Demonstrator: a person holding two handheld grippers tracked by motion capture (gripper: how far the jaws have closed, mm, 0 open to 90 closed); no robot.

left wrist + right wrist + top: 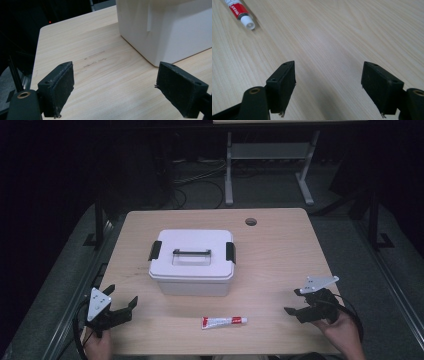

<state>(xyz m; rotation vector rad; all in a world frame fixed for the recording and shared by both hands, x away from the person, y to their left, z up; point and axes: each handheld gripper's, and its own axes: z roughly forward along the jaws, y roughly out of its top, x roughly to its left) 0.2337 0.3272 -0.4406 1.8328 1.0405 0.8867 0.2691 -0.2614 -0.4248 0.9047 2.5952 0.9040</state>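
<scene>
The tube, red and white with a white cap, lies flat on the worktop near its front edge, cap end toward the right tool. In the right gripper view the cap end of the tube sits ahead and to the left of the jaws, well apart from them. Behind the tube stands the storage box, white, lid on, both black side latches down, carry handle folded flat.

The right tool hovers near the front right corner, jaws wide apart and empty. The left tool waits near the front left corner, jaws likewise wide apart and empty, pointed at the near corner of the storage box.

Judged step: approach, nothing yet grasped. The next move likely calls for bringing one tool over the tube, jaws astride its narrow width, or for releasing the latches first.
</scene>
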